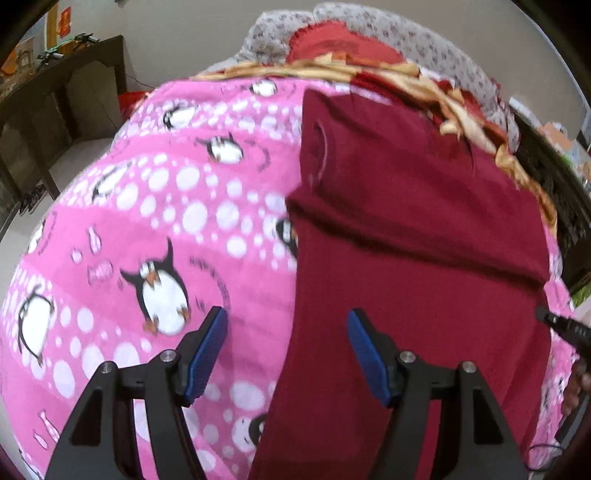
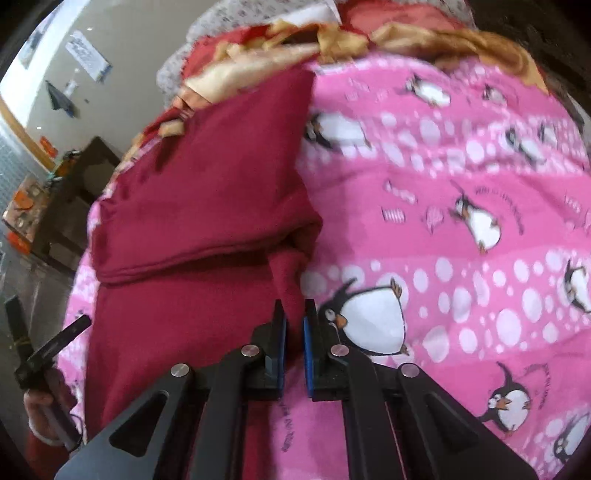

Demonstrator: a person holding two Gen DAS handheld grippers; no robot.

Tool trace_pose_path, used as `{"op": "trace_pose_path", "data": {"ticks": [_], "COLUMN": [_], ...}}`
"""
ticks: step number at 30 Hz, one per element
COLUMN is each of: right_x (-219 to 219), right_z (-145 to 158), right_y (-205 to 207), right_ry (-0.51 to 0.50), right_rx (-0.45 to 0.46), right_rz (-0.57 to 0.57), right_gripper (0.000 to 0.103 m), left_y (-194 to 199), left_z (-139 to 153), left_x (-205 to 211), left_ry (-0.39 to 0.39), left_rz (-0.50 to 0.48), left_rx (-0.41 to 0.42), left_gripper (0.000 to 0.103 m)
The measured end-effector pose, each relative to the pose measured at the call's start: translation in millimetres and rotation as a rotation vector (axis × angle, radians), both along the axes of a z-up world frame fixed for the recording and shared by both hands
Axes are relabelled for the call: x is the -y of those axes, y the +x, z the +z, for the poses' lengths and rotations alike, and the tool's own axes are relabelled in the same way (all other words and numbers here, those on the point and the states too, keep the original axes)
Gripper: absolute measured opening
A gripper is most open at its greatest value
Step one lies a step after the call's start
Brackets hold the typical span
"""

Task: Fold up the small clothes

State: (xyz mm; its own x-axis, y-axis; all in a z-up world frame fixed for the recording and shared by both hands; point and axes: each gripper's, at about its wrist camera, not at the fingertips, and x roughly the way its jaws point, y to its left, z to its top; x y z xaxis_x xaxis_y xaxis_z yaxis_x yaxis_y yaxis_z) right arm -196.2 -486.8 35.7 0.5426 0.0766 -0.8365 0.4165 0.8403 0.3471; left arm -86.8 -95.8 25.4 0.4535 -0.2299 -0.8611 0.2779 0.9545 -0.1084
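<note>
A dark red garment lies on a pink penguin-print blanket, partly folded, with an upper layer laid over the lower part. My left gripper is open and empty, hovering over the garment's left edge. In the right wrist view my right gripper is shut on a raised fold at the red garment's right edge, lifting it slightly off the blanket. The left gripper's fingers show at the far left there. The right gripper's tip shows at the right edge of the left wrist view.
A red and gold patterned cloth and a grey flowered fabric lie bunched at the far end of the bed. A dark wooden table stands to the left, near the wall. Dark furniture is on the right.
</note>
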Motion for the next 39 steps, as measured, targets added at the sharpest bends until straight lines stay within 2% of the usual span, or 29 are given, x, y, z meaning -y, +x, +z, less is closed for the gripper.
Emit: {"op": "trace_pose_path", "data": {"ticks": [1, 2, 4, 5, 6, 12, 16, 19, 20, 21, 23, 25, 28, 31, 32, 33, 35, 39], "right_x": [-1, 0, 0, -2, -5, -41, -59, -75, -81, -82, -76, -67, -52, -50, -51, -54, -64, -82], "right_z": [-4, -3, 5, 9, 11, -3, -5, -5, -5, -2, 11, 20, 11, 13, 18, 23, 29, 22], "right_y": [1, 0, -10, -15, -20, -52, -63, -52, -50, -54, -69, -87, -100, -108, -111, -115, -121, -138], "right_ry": [0.013, 0.038, 0.095, 0.118, 0.122, 0.117, 0.072, 0.059, -0.002, -0.034, -0.020, -0.050, -0.022, 0.006, 0.029, 0.059, 0.083, 0.123], "right_rx": [-0.011, -0.003, 0.030, 0.042, 0.046, -0.017, 0.020, 0.026, 0.009, -0.003, 0.028, 0.026, -0.018, -0.015, 0.005, 0.031, 0.049, -0.040], "right_rz": [-0.006, -0.019, -0.008, 0.016, 0.033, 0.155, 0.186, 0.229, 0.236, 0.239, 0.229, 0.216, 0.185, 0.163, 0.172, 0.197, 0.260, 0.376], "right_gripper": [0.022, 0.028, 0.044, 0.056, 0.059, 0.059, 0.058, 0.043, 0.022, 0.022, 0.021, 0.021, 0.022, 0.033, 0.042, 0.050, 0.053, 0.053], "left_y": [-3, -6, -13, -16, -19, -39, -47, -49, -51, -53, -58, -65, -69, -73, -75, -77, -78, -81], "left_z": [-1, -1, 2, 3, 3, 5, 3, 4, 5, 7, 12, 14, 9, 9, 12, 15, 18, 28], "left_x": [0, -2, -9, -12, -16, -26, -29, -31, -32, -33, -36, -40, -44, -48, -50, -51, -52, -53], "left_ry": [0.007, 0.002, -0.013, -0.015, -0.020, -0.025, -0.016, -0.019, -0.018, -0.015, -0.021, -0.016, 0.013, 0.004, -0.010, -0.015, -0.007, 0.002], "left_rz": [0.000, -0.002, 0.000, 0.003, 0.005, -0.007, -0.005, 0.003, 0.003, 0.002, -0.008, -0.023, -0.029, -0.026, -0.028, -0.029, -0.036, -0.039], "left_rx": [-0.007, -0.005, 0.004, 0.001, -0.004, -0.016, -0.027, -0.024, -0.025, -0.026, -0.021, -0.012, -0.023, -0.044, -0.040, -0.036, -0.030, -0.010], "left_gripper": [0.071, 0.071, 0.071, 0.071, 0.071, 0.071, 0.071, 0.071, 0.071, 0.071, 0.071, 0.074, 0.075, 0.075, 0.075, 0.075, 0.075, 0.075]}}
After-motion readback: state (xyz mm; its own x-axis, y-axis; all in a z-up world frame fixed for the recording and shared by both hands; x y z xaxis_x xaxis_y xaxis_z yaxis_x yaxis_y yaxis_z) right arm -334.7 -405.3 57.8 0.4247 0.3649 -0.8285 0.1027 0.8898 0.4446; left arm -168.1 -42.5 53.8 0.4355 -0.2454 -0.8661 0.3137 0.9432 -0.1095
